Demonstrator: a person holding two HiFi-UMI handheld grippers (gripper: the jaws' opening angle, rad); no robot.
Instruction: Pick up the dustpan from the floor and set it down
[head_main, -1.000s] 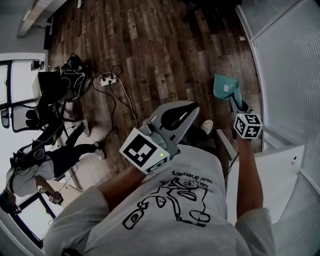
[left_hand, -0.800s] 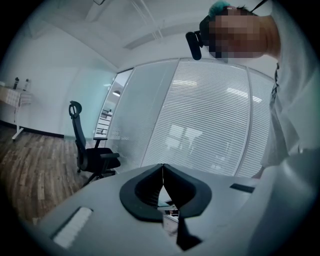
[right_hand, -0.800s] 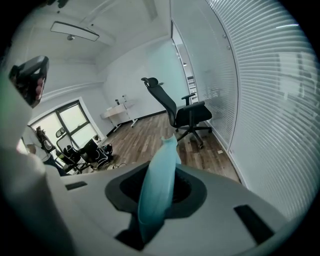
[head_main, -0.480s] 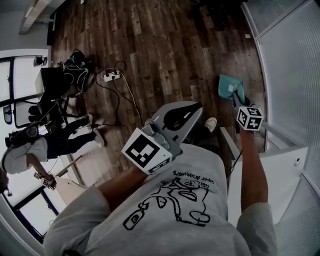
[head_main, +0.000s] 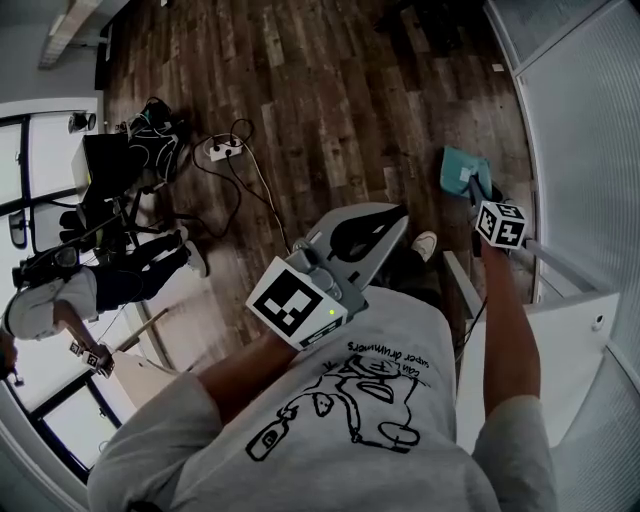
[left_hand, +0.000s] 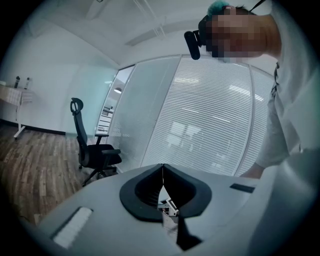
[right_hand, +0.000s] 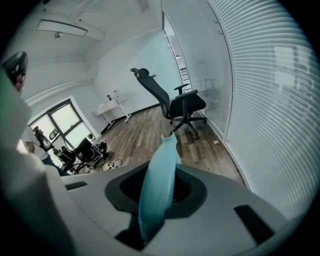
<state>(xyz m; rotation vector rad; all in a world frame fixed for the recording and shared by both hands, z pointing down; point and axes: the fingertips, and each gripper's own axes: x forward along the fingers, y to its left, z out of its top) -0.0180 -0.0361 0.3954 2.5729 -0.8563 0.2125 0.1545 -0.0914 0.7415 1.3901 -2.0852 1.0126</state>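
The teal dustpan (head_main: 460, 170) hangs over the wooden floor near the glass wall, at the right of the head view. My right gripper (head_main: 478, 196) is shut on its handle, the marker cube just behind. In the right gripper view the dustpan (right_hand: 161, 170) stands edge-on between the jaws of the right gripper (right_hand: 159, 196) and points forward. Whether the pan touches the floor I cannot tell. My left gripper (head_main: 398, 212) is held in front of my chest, apart from the pan. In its own view the left gripper (left_hand: 162, 170) has its jaws closed together with nothing between them.
A glass partition with blinds (head_main: 585, 140) runs along the right. A black office chair (right_hand: 175, 106) stands by it. A power strip with cables (head_main: 222, 152) lies on the floor at the left, near a seated person (head_main: 60, 305). My shoe (head_main: 426, 243) is below the pan.
My right gripper has sunk toward the floor with the dustpan still in its jaws, drifting slightly right. The left gripper has stayed in place.
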